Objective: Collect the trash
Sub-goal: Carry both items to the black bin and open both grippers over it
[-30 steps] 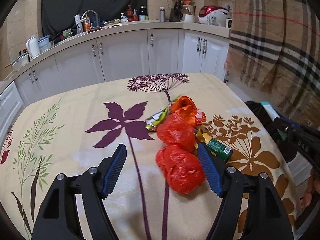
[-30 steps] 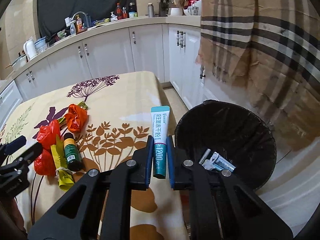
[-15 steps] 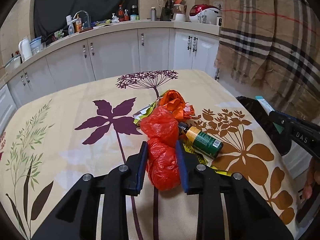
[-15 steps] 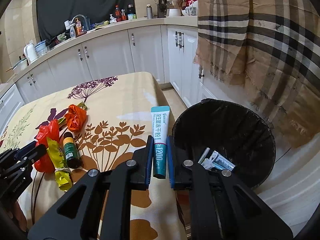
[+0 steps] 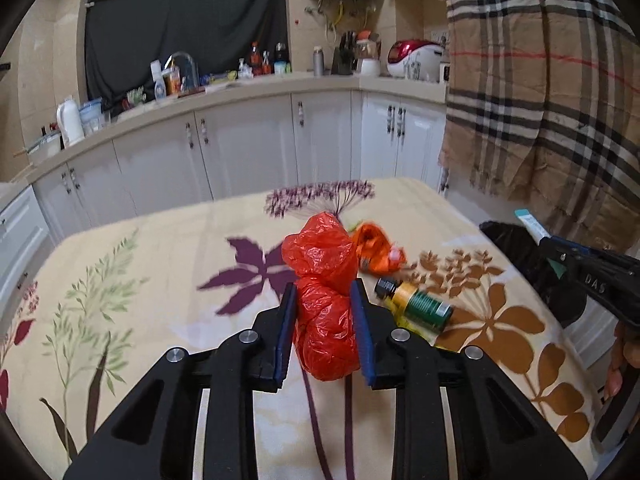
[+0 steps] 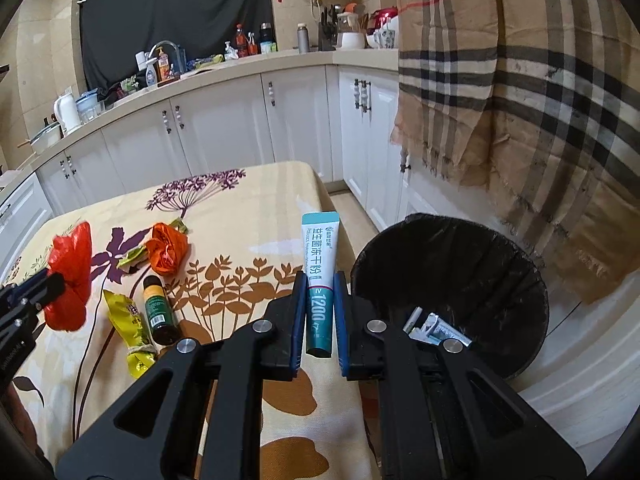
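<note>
Your left gripper (image 5: 323,320) has just been closing, and its pads now pinch the lower lobe of the red bag (image 5: 325,300), which is up off the table (image 5: 160,248). The upper lobe sticks out loose past the fingertips. Your right gripper (image 6: 319,312) is clenched on the tube (image 6: 320,268), gripped near its lower end, with most of its length standing out beyond the pads. The tube hangs near the bin (image 6: 452,264), just on its table side, not yet over the opening.

Risks, judged from this state:

- Tube: release it here and it likely strikes the bin rim or drops onto the table edge beside the bin. Cause: the gripper is short of the bin mouth.
- Tube: the long free end may lever in the pads if you swing fast. Cause: the low grip point.
- Red bag: thin crumpled film compresses and may slide out. Cause: soft load, grip on one lobe only.
- Red bag: the loose lobe may snag on the bin rim and hang there.
- Path to the bin: the orange bag (image 5: 374,246) and the bottle (image 5: 416,304) lie on the table between the red bag and the bin. A low carry could knock the bottle rolling.
- Both grippers head for the bin, so they may collide at its mouth. Empty the right one first.
</note>
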`<state>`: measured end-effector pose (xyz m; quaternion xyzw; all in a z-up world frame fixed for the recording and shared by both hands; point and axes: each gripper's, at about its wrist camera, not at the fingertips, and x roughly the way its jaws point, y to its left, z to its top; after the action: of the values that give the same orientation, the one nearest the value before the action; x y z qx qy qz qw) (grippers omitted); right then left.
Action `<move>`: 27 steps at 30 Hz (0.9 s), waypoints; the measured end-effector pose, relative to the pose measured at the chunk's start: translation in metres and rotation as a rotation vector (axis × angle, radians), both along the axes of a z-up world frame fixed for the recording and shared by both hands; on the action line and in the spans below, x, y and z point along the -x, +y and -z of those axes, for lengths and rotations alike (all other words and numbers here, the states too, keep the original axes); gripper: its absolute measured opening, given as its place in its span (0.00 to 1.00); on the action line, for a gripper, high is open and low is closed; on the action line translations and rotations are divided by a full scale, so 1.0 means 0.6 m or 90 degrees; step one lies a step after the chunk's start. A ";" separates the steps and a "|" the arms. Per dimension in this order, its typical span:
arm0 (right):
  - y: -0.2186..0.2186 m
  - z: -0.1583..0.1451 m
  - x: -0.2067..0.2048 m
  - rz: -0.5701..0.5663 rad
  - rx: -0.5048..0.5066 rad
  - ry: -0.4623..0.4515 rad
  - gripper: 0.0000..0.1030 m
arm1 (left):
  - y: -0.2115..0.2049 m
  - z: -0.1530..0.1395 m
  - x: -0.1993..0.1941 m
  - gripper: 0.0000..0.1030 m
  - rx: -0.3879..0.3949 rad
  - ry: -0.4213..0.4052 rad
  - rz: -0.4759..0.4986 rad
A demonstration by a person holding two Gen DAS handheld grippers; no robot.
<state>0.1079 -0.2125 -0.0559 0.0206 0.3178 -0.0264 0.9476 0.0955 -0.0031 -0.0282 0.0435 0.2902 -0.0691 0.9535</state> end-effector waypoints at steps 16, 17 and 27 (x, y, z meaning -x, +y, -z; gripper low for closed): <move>-0.067 -0.055 -0.003 0.084 0.061 -0.068 0.13 | -0.160 -0.060 -0.041 0.27 0.004 -0.106 0.130; -0.075 -0.056 -0.005 0.091 0.063 -0.070 0.13 | -0.170 -0.061 -0.045 0.27 0.001 -0.110 0.137; -0.129 -0.048 -0.023 0.136 0.066 -0.066 0.13 | -0.255 -0.049 -0.081 0.27 -0.027 -0.117 0.188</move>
<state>0.1219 -0.2901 -0.0270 0.0070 0.2625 -0.1425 0.9543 0.1440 -0.1562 0.0013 0.1118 0.1936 -0.1983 0.9543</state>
